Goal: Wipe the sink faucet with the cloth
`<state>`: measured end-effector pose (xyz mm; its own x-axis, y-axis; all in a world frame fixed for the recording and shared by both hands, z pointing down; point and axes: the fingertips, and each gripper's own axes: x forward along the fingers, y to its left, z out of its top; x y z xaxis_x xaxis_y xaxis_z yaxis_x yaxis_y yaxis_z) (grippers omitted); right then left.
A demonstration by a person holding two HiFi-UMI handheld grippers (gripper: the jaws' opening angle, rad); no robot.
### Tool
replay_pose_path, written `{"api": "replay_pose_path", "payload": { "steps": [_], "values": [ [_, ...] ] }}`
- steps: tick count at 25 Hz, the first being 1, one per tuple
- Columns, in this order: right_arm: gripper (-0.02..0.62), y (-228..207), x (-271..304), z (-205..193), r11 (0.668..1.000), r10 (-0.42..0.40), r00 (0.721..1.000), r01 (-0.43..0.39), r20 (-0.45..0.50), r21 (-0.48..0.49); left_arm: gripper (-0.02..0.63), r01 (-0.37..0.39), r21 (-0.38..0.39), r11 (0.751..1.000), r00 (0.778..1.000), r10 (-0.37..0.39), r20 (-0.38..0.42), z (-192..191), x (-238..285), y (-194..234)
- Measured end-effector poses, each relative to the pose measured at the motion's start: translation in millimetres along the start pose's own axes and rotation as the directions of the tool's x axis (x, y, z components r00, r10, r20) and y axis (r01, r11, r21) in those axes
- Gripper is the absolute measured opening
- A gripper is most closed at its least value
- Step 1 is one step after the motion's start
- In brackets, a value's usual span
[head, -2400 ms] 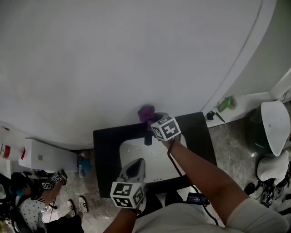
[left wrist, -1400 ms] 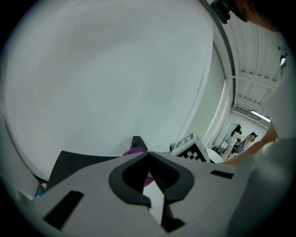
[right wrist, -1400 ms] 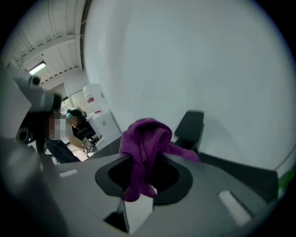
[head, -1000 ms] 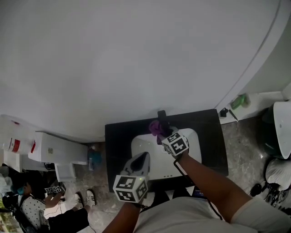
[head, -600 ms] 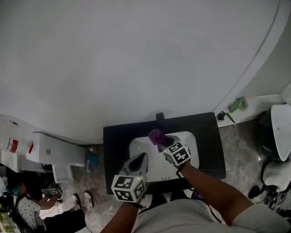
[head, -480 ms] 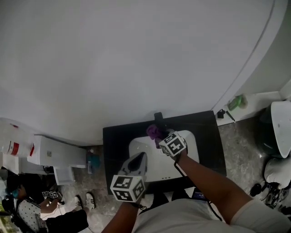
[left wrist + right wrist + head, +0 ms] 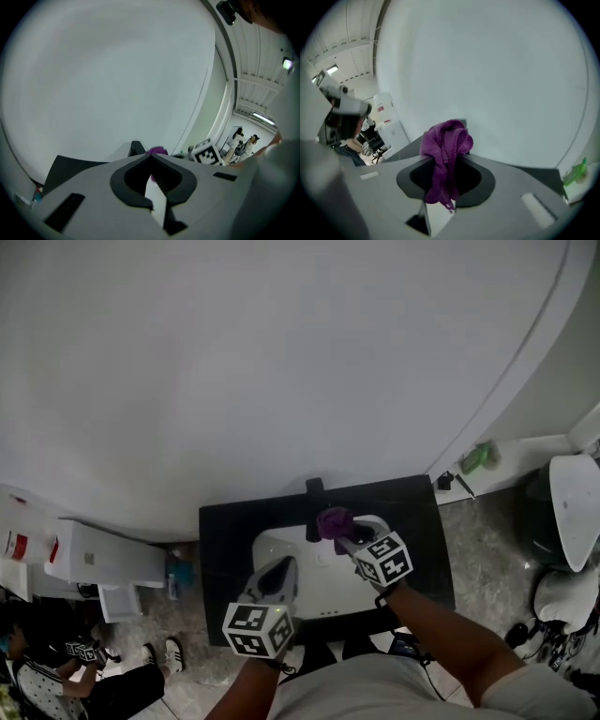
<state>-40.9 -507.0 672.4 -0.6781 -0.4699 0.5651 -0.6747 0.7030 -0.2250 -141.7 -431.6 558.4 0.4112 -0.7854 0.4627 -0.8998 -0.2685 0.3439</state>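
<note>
The right claw (image 7: 343, 533) (image 7: 443, 158) is clamped on a purple cloth (image 7: 333, 520) (image 7: 446, 139). It holds the cloth over the back of the white sink (image 7: 281, 545), just right of the black faucet (image 7: 314, 487); whether the two touch is unclear. The left claw (image 7: 279, 570) (image 7: 151, 157) is closed with nothing in it, above the sink's near left part. Both are set in a black worktop (image 7: 220, 549). Each gripper's cube (image 7: 384, 559) bears black-and-white square markers. A red label (image 7: 18, 547) at the far left is too small to read.
</note>
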Motion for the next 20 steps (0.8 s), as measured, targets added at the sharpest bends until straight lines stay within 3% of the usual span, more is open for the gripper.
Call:
{"api": "replay_pose_path", "payload": {
  "steps": [3, 6, 12, 17, 20],
  "values": [
    [0.095, -36.6, 2.8, 65.4, 0.999, -0.032, 0.994, 0.034, 0.104, -0.016, 0.008, -0.003, 0.0, 1.0, 1.0, 0.003, 0.0, -1.2, 2.6, -2.5],
    [0.095, -52.6, 32.5, 79.7, 1.0, -0.017, 0.998, 0.019, 0.067, -0.019, 0.008, -0.019, 0.001, 1.0, 1.0, 0.019, -0.007, -3.6, 1.2, -1.0],
    [0.094, -58.7, 98.1, 21.4, 0.998, 0.022, 0.996, -0.026, -0.089, -0.049, 0.008, -0.049, 0.007, 0.999, 0.998, 0.049, -0.031, -5.9, 2.9, 13.6],
    [0.092, -80.7, 148.0, -40.1, 0.997, 0.0, 0.971, -0.017, -0.237, -0.072, 0.008, -0.081, -0.003, 0.997, 0.995, 0.08, -0.054, -19.8, 5.8, 37.2],
    [0.092, -88.6, 160.7, -58.1, 0.995, -0.005, 0.964, -0.02, -0.266, -0.094, 0.008, -0.083, -0.008, 0.997, 0.994, 0.082, -0.067, -29.0, 7.9, 39.6]
  ]
}}
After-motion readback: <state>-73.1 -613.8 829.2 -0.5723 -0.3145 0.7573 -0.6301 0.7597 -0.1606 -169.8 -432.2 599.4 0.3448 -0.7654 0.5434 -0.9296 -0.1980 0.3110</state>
